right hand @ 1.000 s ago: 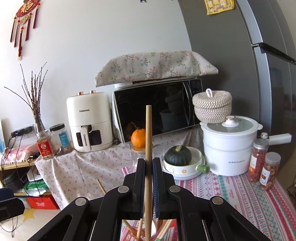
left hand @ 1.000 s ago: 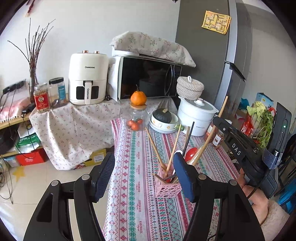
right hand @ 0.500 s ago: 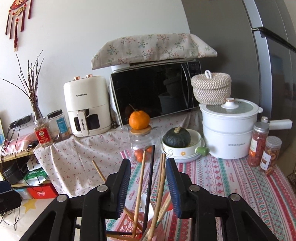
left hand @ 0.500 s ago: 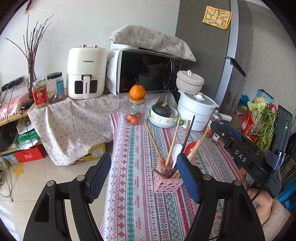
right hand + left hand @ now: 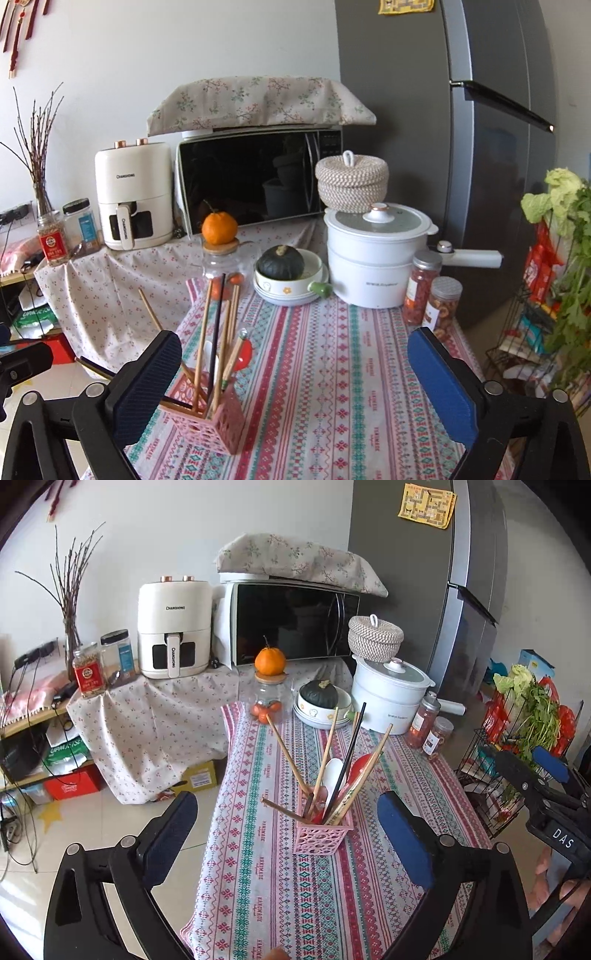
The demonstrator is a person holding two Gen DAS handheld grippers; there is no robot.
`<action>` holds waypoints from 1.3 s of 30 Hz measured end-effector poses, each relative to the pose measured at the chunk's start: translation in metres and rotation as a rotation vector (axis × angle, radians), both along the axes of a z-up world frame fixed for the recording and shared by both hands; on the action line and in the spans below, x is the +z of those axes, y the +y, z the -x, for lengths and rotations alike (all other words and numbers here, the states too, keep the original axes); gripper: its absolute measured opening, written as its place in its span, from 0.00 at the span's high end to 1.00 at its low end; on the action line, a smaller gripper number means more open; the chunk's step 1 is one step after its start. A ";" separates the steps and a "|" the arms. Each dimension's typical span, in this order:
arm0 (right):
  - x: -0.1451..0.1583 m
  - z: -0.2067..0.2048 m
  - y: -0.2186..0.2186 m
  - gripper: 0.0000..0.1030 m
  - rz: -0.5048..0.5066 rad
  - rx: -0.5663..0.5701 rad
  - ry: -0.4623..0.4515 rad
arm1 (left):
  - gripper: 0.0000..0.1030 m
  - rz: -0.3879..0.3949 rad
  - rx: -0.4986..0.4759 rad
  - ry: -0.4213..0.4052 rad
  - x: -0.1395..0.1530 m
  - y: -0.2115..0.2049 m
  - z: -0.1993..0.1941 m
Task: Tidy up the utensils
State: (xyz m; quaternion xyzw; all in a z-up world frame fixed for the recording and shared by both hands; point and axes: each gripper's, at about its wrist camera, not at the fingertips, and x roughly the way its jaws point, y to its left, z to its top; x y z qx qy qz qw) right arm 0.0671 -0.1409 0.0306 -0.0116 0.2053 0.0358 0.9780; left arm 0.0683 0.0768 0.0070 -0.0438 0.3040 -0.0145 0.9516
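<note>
A pink lattice utensil holder (image 5: 320,837) stands on the patterned tablecloth (image 5: 266,886) and holds several wooden chopsticks (image 5: 323,760), a black chopstick and a white spoon. It also shows in the right wrist view (image 5: 216,421) at lower left. My left gripper (image 5: 288,840) is open and empty, its jaws wide on either side of the holder, held back from it. My right gripper (image 5: 293,376) is open and empty, to the right of the holder. The right gripper also shows in the left wrist view (image 5: 532,768) at the far right.
At the table's far end stand a glass jar topped by an orange (image 5: 218,229), a bowl with a dark squash (image 5: 281,263), a white pot (image 5: 375,254) and two spice jars (image 5: 432,299). A wire rack with greens (image 5: 524,734) stands to the right. The floor drops off on the left.
My right gripper let go of the wooden chopstick, which now stands in the holder, opened wide and drew back to the right. My left gripper pulled back slightly, still open.
</note>
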 end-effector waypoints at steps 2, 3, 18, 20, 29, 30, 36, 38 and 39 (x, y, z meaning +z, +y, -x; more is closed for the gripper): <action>0.002 0.010 -0.009 0.00 0.035 -0.037 0.007 | 0.00 -0.002 -0.004 0.009 0.001 -0.009 0.006; 0.003 0.015 -0.014 0.00 0.046 -0.051 0.013 | 0.00 -0.011 -0.009 0.020 0.000 -0.015 0.009; 0.007 0.049 -0.062 0.00 -0.008 -0.107 0.080 | 0.00 -0.092 -0.050 -0.055 0.003 -0.082 0.045; 0.006 0.048 -0.064 0.00 -0.007 -0.117 0.083 | 0.00 -0.087 -0.055 -0.051 0.003 -0.084 0.045; 0.004 0.045 -0.062 0.00 -0.001 -0.115 0.097 | 0.00 -0.082 -0.067 -0.041 0.000 -0.087 0.042; 0.003 0.044 -0.062 0.00 -0.001 -0.116 0.098 | 0.00 -0.081 -0.066 -0.041 0.000 -0.087 0.042; 0.003 0.043 -0.061 0.00 -0.003 -0.117 0.098 | 0.00 -0.077 -0.064 -0.044 0.000 -0.085 0.043; 0.003 0.044 -0.061 0.00 -0.002 -0.117 0.099 | 0.00 -0.078 -0.064 -0.044 0.000 -0.084 0.044; 0.003 0.043 -0.061 0.00 -0.002 -0.116 0.100 | 0.00 -0.077 -0.063 -0.045 0.000 -0.085 0.044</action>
